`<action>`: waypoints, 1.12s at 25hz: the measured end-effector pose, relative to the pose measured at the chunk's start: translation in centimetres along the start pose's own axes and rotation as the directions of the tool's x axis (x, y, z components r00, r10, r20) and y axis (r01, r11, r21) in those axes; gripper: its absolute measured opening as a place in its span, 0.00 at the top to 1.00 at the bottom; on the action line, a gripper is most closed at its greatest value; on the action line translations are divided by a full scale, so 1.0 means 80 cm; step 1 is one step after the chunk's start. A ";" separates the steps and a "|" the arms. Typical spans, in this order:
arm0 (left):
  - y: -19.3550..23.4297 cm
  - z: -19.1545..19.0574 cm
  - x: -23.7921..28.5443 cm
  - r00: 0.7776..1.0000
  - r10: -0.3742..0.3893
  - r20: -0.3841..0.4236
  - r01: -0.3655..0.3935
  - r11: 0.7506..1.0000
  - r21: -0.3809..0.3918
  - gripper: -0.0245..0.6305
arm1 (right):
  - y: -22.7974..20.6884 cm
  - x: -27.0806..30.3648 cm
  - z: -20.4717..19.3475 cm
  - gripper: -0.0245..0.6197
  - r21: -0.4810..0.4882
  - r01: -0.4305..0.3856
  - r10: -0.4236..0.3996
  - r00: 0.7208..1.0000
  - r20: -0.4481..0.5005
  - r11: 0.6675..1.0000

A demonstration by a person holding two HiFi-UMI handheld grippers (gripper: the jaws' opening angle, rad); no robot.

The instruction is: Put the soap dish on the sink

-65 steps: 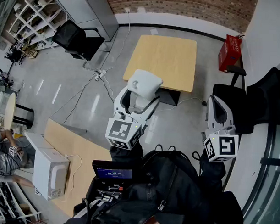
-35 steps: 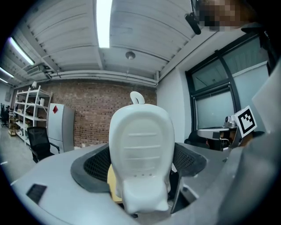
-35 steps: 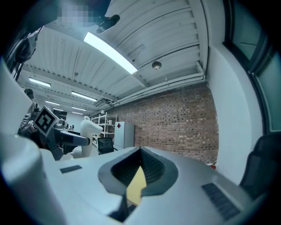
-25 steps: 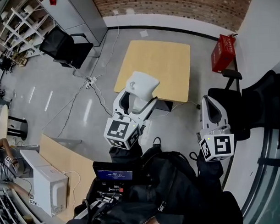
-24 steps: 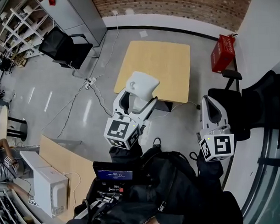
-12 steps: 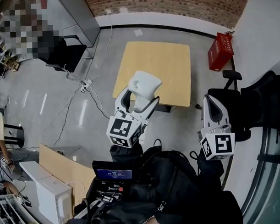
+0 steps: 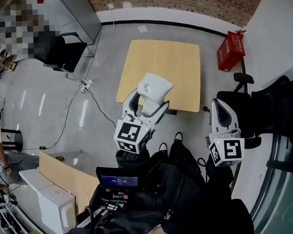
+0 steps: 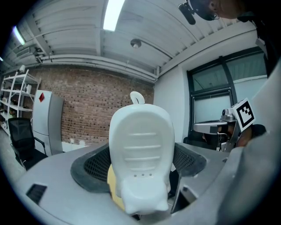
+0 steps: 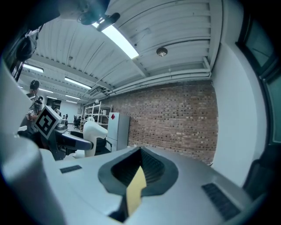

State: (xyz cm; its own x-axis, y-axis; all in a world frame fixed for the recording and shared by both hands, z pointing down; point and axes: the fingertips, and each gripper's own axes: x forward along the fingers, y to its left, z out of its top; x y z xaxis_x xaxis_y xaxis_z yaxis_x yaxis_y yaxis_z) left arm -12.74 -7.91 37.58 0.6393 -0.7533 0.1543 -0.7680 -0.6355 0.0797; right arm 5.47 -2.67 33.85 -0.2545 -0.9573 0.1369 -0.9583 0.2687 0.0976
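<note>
The white soap dish [image 7: 155,87] stands upright between the jaws of my left gripper [image 7: 147,103], which is shut on its lower end. In the left gripper view the soap dish [image 8: 139,145] fills the middle, ribbed face toward the camera, with the left gripper [image 8: 139,178] clamped around it. My right gripper [image 7: 221,109] is held out at the right, apart from the dish, shut with nothing in it. In the right gripper view the right gripper [image 9: 139,173] shows its jaws closed together, and the soap dish [image 9: 94,131] is small at the left.
Far below are a square wooden table [image 7: 158,51], a red box [image 7: 230,51], black office chairs [image 7: 62,45] and floor cables [image 7: 85,85]. A desk with a white box [image 7: 53,208] is at lower left. A dark jacket and a small screen [image 7: 117,180] fill the bottom.
The view over the floor has slid: table and chairs sit a little differently. Both grippers keep their pose, and the left one still holds the dish.
</note>
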 end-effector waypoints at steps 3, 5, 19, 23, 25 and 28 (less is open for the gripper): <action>0.004 -0.007 0.015 1.000 0.014 -0.017 -0.014 1.000 -0.001 0.29 | -0.009 0.019 -0.006 0.95 0.008 -0.020 0.020 1.000 -0.002 1.000; 0.011 -0.007 0.026 0.999 0.028 -0.026 -0.028 1.000 0.003 0.29 | -0.014 0.037 -0.005 0.95 0.012 -0.038 0.038 0.999 0.004 0.999; 0.030 -0.035 0.169 0.985 0.079 -0.156 -0.074 0.997 0.035 0.29 | -0.113 0.132 -0.009 0.95 0.073 -0.077 0.074 0.997 0.036 0.994; 0.030 -0.066 0.213 0.968 0.090 -0.236 -0.083 0.996 0.037 0.29 | -0.147 0.155 -0.030 0.95 0.110 -0.077 0.077 0.997 0.002 0.991; 0.033 -0.088 0.227 0.955 0.101 -0.280 -0.095 0.995 0.034 0.29 | -0.159 0.166 -0.044 0.95 0.128 -0.076 0.080 0.996 -0.028 0.989; 0.038 -0.121 0.245 0.932 0.117 -0.342 -0.114 0.993 0.028 0.29 | -0.174 0.181 -0.065 0.95 0.149 -0.086 0.098 0.993 -0.069 0.985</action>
State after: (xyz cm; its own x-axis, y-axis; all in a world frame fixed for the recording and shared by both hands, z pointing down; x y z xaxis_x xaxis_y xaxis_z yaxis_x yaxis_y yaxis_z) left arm -2.91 -22.98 50.37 0.4935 -0.7186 0.4900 -0.8344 -0.5501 0.0336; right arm 15.80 -19.71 39.57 -0.3372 -0.9168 0.2139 -0.9413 0.3315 -0.0630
